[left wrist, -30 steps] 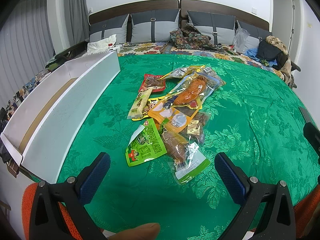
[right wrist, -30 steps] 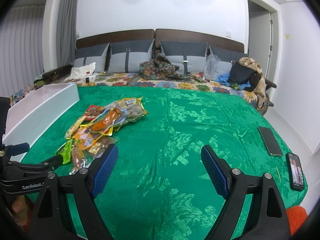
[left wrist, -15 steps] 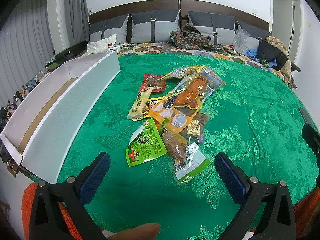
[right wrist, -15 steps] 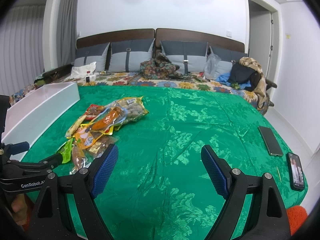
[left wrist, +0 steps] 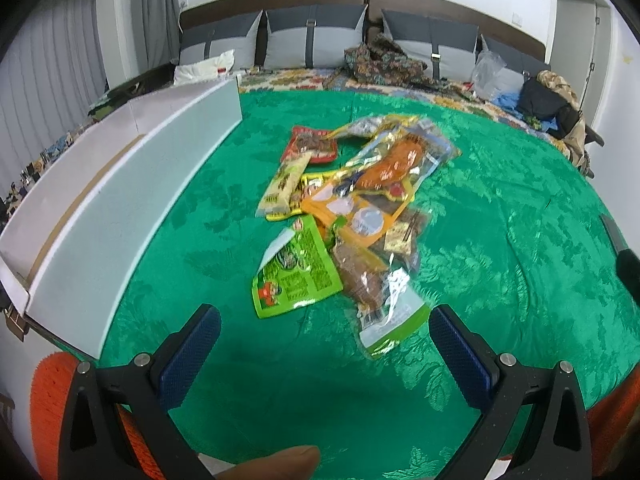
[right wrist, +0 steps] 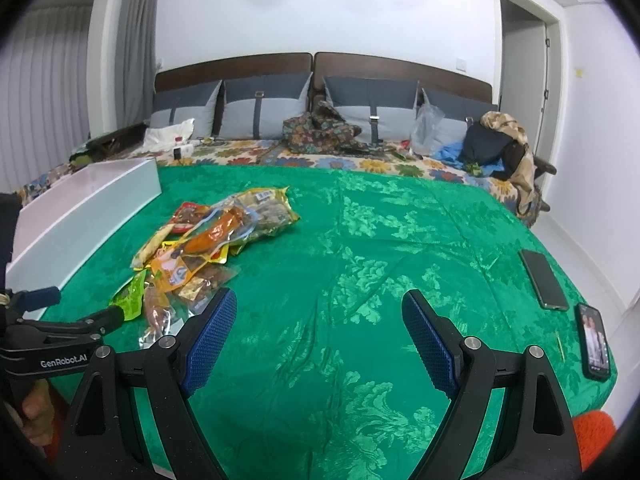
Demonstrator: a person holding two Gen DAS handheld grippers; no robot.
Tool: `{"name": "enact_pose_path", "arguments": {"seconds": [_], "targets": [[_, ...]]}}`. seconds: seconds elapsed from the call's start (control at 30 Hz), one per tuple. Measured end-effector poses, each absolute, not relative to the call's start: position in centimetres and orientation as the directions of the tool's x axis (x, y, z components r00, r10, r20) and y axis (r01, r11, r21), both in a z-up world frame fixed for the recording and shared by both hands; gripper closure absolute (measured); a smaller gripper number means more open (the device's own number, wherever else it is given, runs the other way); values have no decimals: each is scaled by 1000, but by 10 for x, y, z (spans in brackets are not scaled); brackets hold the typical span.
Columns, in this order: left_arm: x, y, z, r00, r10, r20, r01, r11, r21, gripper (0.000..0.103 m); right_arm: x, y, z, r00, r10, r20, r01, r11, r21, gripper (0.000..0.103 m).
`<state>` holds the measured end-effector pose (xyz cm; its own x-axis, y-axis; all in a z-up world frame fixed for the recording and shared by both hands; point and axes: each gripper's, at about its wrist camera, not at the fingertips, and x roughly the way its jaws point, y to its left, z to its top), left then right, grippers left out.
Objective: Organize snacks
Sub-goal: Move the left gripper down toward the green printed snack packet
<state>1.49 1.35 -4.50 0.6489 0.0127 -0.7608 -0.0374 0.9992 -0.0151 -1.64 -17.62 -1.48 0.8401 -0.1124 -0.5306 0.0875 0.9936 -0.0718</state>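
A heap of snack packets [left wrist: 356, 208] lies on the green bedspread [left wrist: 500, 240], with a green packet [left wrist: 296, 276] and a clear green-edged one [left wrist: 390, 312] nearest me. My left gripper [left wrist: 325, 330] hangs open just short of these two, nothing between its fingers. A long white box [left wrist: 132, 184] stands along the left side. In the right wrist view the same heap [right wrist: 208, 248] is at the left, and my right gripper [right wrist: 319, 332] is open over bare bedspread to its right. The left gripper [right wrist: 76, 308] shows there at the far left.
Two phones [right wrist: 544, 280] [right wrist: 596, 340] lie near the bed's right edge. Pillows, a patterned cloth [right wrist: 320, 132] and a pile of clothes [right wrist: 500, 148] fill the head of the bed. An orange mat [left wrist: 52, 396] lies below the near edge. A thumb [left wrist: 276, 462] shows at the bottom.
The left gripper has moved a little forward toward the snack heap, blurring its view. The right gripper has barely moved.
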Motion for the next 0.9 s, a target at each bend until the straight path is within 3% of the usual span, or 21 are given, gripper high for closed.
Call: {"name": "enact_pose_path", "arguments": {"seconds": [0.47,0.9], "targets": [[34,26,-96,524,19,-852,-54,998,-11,0,-6,-193,-35,790,-82,-608,81,996,-29,16],[37,25,-111,487,5,-873,-45,999,-19,0,5,-206,-65,721,-82,-688,94,995,-19,16]]}}
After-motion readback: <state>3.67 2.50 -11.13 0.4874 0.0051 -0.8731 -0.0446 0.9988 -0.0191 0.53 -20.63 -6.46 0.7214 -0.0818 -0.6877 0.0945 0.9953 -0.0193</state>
